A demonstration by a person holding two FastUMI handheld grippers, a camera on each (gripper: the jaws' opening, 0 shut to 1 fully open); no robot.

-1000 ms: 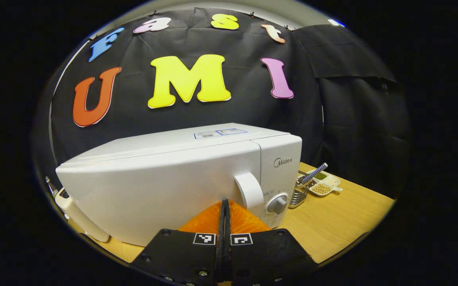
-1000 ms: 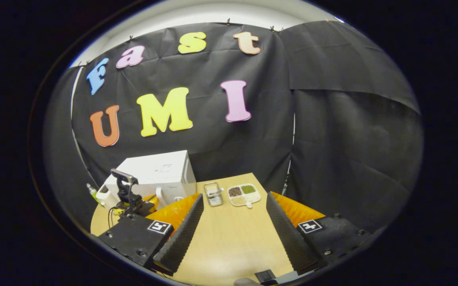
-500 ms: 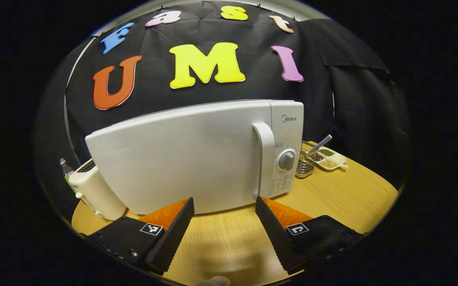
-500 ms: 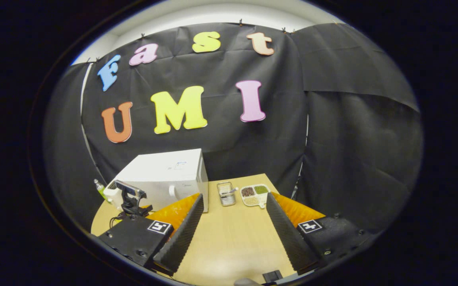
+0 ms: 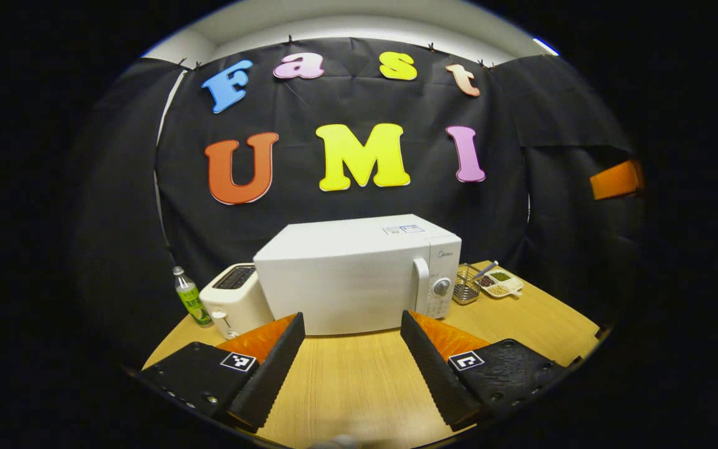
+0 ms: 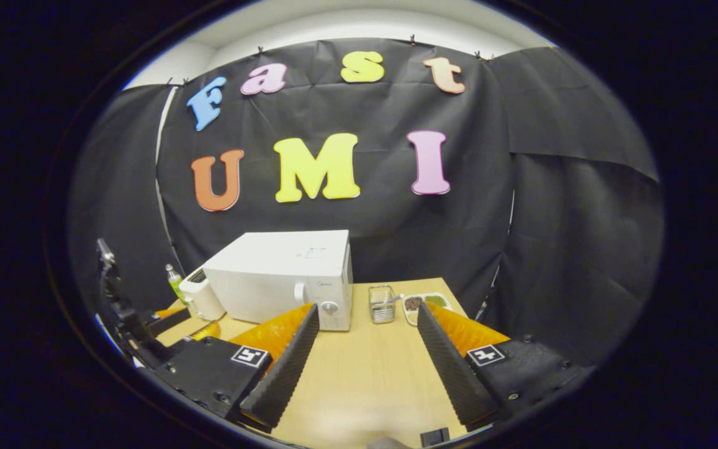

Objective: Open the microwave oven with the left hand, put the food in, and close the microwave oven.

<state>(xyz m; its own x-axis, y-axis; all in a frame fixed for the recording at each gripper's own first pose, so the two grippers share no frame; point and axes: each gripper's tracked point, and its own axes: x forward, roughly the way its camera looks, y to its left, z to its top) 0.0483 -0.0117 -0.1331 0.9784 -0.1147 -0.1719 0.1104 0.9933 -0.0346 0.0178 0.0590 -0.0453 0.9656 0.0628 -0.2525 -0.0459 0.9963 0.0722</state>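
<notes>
The white box-shaped microwave oven (image 5: 359, 274) sits door-closed on the wooden table (image 5: 359, 386). The left hand-held gripper (image 5: 351, 368) and right hand-held gripper (image 6: 366, 362) both hover empty, fingers apart. Apparently opening comes next: reaching its white door handle (image 5: 421, 287).

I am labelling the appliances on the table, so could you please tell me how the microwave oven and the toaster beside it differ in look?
The microwave oven is a large box, while the toaster is smaller and lower. The microwave oven has a door handle and a round knob on its front; the toaster has slots on top and a small lever on its side. Both are white and stand side by side on the wooden table.
</notes>
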